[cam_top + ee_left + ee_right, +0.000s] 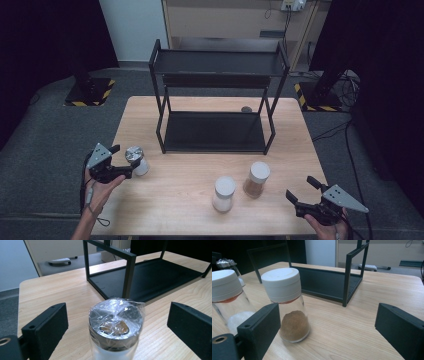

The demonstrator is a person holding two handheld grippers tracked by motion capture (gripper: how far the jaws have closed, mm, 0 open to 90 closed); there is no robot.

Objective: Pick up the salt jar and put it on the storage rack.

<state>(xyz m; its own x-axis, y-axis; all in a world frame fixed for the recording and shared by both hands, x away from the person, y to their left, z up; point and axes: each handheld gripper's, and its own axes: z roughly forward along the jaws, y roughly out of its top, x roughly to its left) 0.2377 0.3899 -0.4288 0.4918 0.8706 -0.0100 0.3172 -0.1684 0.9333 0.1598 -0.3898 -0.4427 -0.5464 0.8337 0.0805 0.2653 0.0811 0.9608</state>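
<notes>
A small jar with a plastic-wrapped silver cap (135, 159) (116, 322) stands near the table's left edge. My left gripper (122, 161) (118, 312) is open around it, one jaw on each side with a gap to the glass. A white-lidded jar of brown powder (256, 180) (292, 315) and a white-lidded jar of white powder (223, 194) (229, 300) stand upright at the front middle. My right gripper (300, 187) (328, 312) is open at the front right, holding nothing, with the brown jar just ahead of its left jaw.
A black two-tier metal rack (215, 75) (130, 267) (348, 277) stands at the back middle of the wooden table (190, 170), both shelves bare. A small dark round object (246, 109) lies behind it. The wrapped jar (227, 263) stands beyond the two white-lidded jars.
</notes>
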